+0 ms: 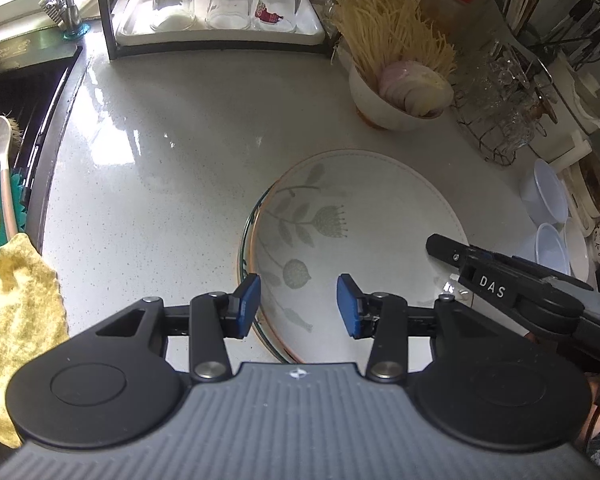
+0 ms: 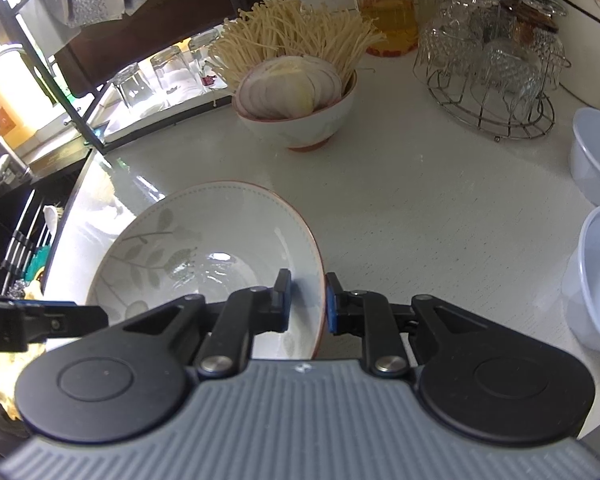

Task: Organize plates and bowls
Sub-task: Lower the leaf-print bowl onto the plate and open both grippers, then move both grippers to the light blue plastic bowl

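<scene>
A white deep plate (image 1: pixel 364 216) with a grey leaf pattern and an orange rim rests on the pale counter (image 1: pixel 160 168). A green-edged rim shows just outside its left edge. My left gripper (image 1: pixel 298 304) hovers open over the plate's near left rim. One blue pad is outside the rim and one over the plate, and neither touches it. In the right wrist view my right gripper (image 2: pixel 308 304) is shut on the plate (image 2: pixel 204 240), with its near right rim between the blue pads. The right gripper (image 1: pixel 496 280) also shows at the plate's right side in the left wrist view.
A bowl (image 2: pixel 296 120) of enoki mushrooms and onion slices stands behind the plate. White plastic bowls (image 2: pixel 596 276) are stacked at the right. A wire holder of glass cups (image 2: pixel 496 80) is at the back right and a tray of upturned glasses (image 1: pixel 220 16) at the back. The sink (image 1: pixel 20 92) and a yellow cloth (image 1: pixel 16 312) lie at the left.
</scene>
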Demonstrator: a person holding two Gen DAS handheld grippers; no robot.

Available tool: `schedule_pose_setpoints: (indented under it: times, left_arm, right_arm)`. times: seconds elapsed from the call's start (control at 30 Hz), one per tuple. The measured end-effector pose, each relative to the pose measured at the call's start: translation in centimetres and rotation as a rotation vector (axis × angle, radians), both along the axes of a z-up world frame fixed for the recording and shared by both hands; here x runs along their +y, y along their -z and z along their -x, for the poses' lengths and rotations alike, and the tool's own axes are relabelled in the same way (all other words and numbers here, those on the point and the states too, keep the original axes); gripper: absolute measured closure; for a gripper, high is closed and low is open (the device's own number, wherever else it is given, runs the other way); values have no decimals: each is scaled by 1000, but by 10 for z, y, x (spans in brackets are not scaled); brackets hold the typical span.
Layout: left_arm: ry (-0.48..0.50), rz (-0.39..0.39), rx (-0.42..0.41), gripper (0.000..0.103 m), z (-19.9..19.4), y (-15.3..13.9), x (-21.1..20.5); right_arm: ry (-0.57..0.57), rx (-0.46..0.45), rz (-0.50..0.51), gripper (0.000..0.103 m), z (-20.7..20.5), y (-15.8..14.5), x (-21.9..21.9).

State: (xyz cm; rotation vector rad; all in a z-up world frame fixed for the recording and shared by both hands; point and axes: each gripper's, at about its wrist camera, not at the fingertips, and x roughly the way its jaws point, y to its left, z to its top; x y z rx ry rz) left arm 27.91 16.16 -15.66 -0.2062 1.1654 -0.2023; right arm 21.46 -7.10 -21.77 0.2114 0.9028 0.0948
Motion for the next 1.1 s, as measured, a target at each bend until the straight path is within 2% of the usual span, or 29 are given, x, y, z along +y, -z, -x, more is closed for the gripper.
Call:
schedule_pose_setpoints:
  times: [0.27, 0.5, 0.6, 0.67, 0.73, 1.1]
  left_arm:
    - [35, -11, -78, 55, 0, -20, -7]
    - [74, 14, -169, 55, 9, -44, -22]
    - [106, -25, -225, 55, 16, -55, -34]
    - [122, -19, -250, 55, 20, -62, -40]
    - [131, -16, -267, 55, 24, -69, -45]
    - [136, -5, -335, 55, 45, -91, -73]
  right_arm:
    - [5, 0, -17, 81, 0, -6, -1]
    - [2, -74, -45, 81, 7, -33, -12]
    - [1, -111, -53, 81, 14, -47, -18]
    - [6, -129, -54, 81, 18, -56, -23]
    - [12, -133, -34, 81, 23, -64, -26]
    - [91, -234, -81, 81, 65, -99, -74]
